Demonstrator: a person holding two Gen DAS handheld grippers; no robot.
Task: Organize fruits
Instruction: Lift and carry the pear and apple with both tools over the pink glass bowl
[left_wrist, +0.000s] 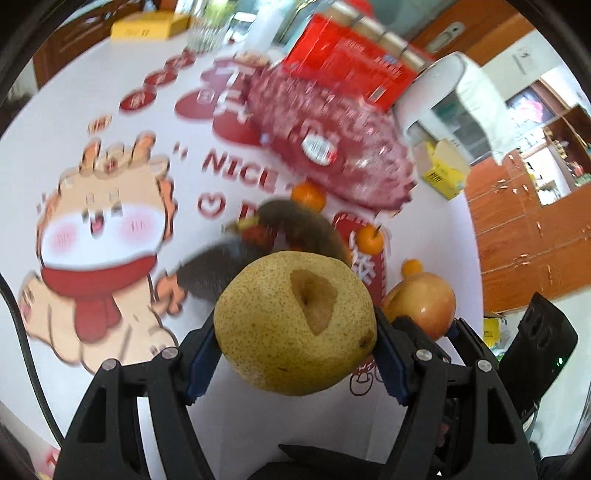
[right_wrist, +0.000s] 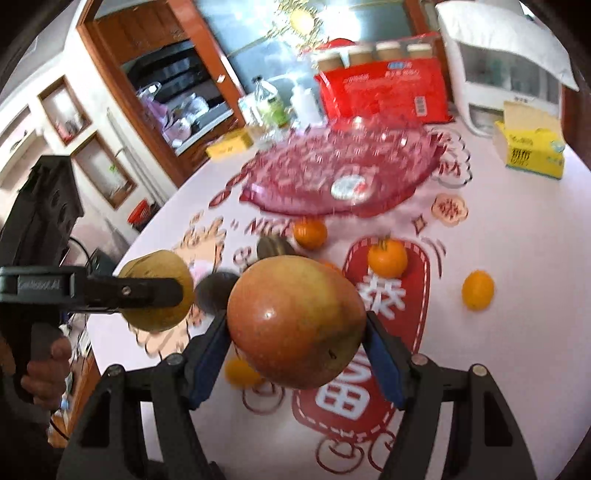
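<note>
A speckled yellow-green pear (left_wrist: 295, 332) with a notch cut in its skin hangs above the table, and my left gripper (left_wrist: 295, 363) is shut on it. A red-and-yellow apple (right_wrist: 291, 317) is also off the table, clamped in my right gripper (right_wrist: 295, 356). In the right wrist view the pear (right_wrist: 147, 266) shows at the left with one left finger across it. A pink glass dish (right_wrist: 340, 173) stands farther back. Several oranges, among them one (right_wrist: 387, 256), lie loose in front of it. A dark curved fruit (left_wrist: 295, 221) lies beneath the pear.
The table has a white cloth (left_wrist: 110, 110) with red cartoon prints. Behind the dish stand a red package (right_wrist: 384, 92), a white appliance (right_wrist: 509, 66) and a yellow tissue box (right_wrist: 532, 151). A person's hand (right_wrist: 44, 369) holds the left gripper's handle.
</note>
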